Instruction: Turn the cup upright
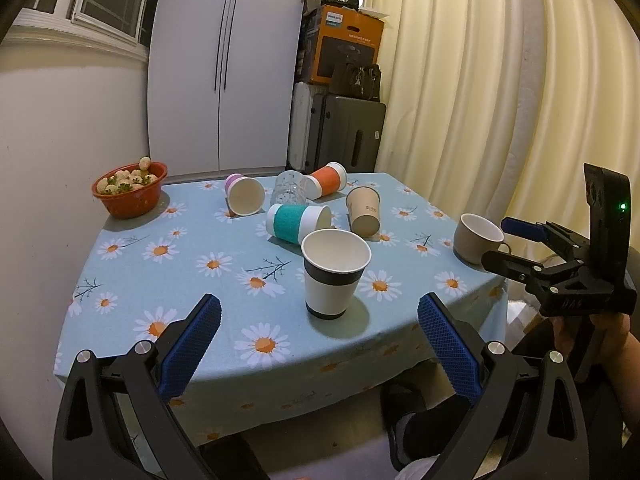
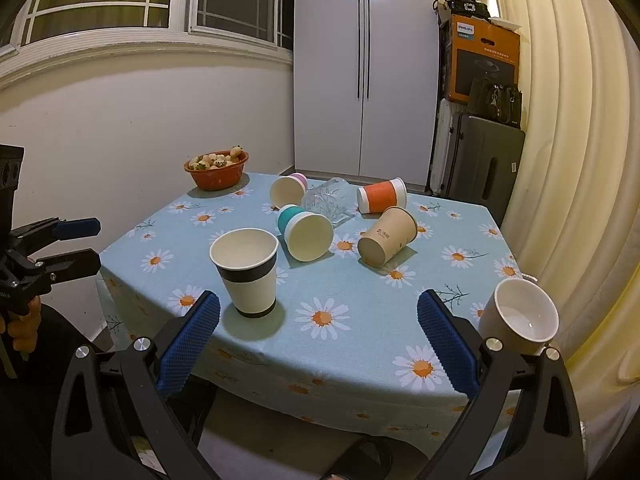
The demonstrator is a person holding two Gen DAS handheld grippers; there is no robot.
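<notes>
So the table [image 1: 132, 280] has a light blue daisy tablecloth [image 2: 360, 320] and a bunch of cups scattered on it. One paper cup with a black band [image 1: 334, 274] is standing upright near the front edge, mouth up, apart from everything else. Behind it, toward the middle, a teal-sleeved cup [image 1: 298, 223] is lying on its side. A plain brown paper cup [image 1: 363, 211] is tipped over just to the right of that one. Further back near the far edge there's a pink-banded cup [image 1: 245, 194] on its side, a clear glass tumbler [image 1: 289, 189] also lying down, and an orange-sleeved cup [image 1: 326, 180] on its side, all bunched close together. A beige ceramic mug [image 1: 478, 238] sits at the right edge of the table, tilted with its mouth facing the front; can't really tell if it's fully upright. Red bowl of strawberries [image 1: 130, 190] is at the far left corner.

Left gripper [image 1: 320, 320] hangs over the front edge with its blue pads [image 1: 192, 344] spread wide, nothing between them. Right gripper [image 2: 318, 320] is the same deal, fingers [image 2: 448, 344] wide apart and holding nothing, with the mug just beside its right finger
</notes>
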